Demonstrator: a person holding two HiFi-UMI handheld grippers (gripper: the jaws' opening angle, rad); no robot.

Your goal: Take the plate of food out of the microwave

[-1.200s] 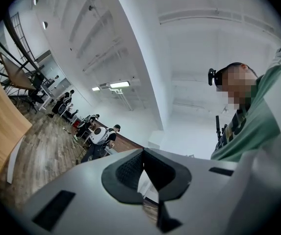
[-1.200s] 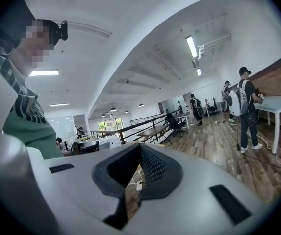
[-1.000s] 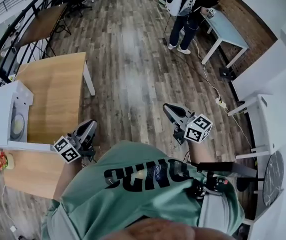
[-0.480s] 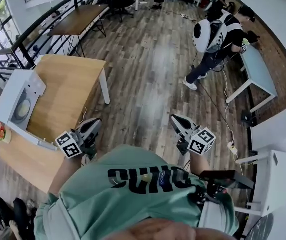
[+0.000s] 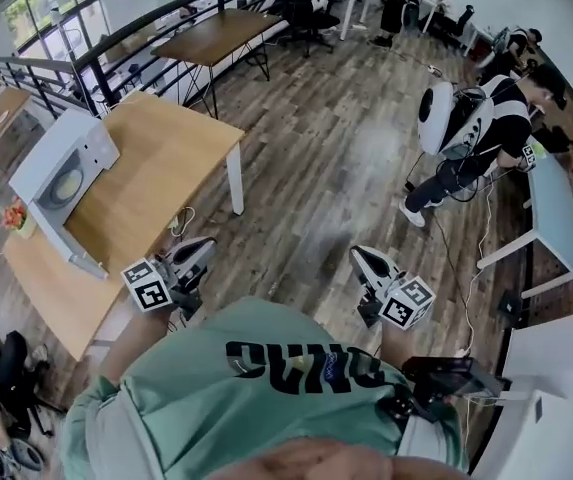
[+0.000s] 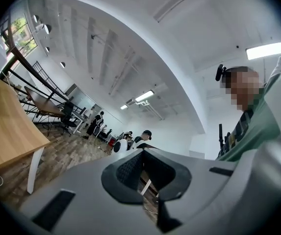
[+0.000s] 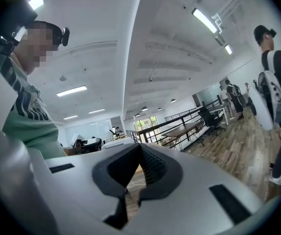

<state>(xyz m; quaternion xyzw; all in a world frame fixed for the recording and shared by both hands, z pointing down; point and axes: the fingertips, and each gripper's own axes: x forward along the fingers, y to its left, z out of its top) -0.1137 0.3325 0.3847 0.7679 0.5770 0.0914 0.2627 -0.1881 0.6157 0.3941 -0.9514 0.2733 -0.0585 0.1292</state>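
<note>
The white microwave (image 5: 61, 173) stands on a long wooden table (image 5: 166, 153) at the left of the head view, and a round plate (image 5: 67, 184) shows in its front. Whether its door is open I cannot tell. My left gripper (image 5: 206, 248) hovers over the floor off the table's near side, well short of the microwave, shut and empty. My right gripper (image 5: 359, 256) is held out over the wooden floor to the right, also shut and empty. The left gripper (image 6: 141, 152) looks past the table's edge (image 6: 12, 131). The right gripper (image 7: 139, 146) looks level across the room.
A person with a white backpack (image 5: 461, 123) stands on the floor at the right beside a pale table (image 5: 556, 218). A second wooden table (image 5: 216, 33) and a black railing (image 5: 116, 53) lie behind. A flower pot (image 5: 16, 216) sits left of the microwave.
The head view has swung left, so the table and microwave have come further into the picture and nearer its middle. Both grippers stay shut and have shifted slightly downward in the view.
</note>
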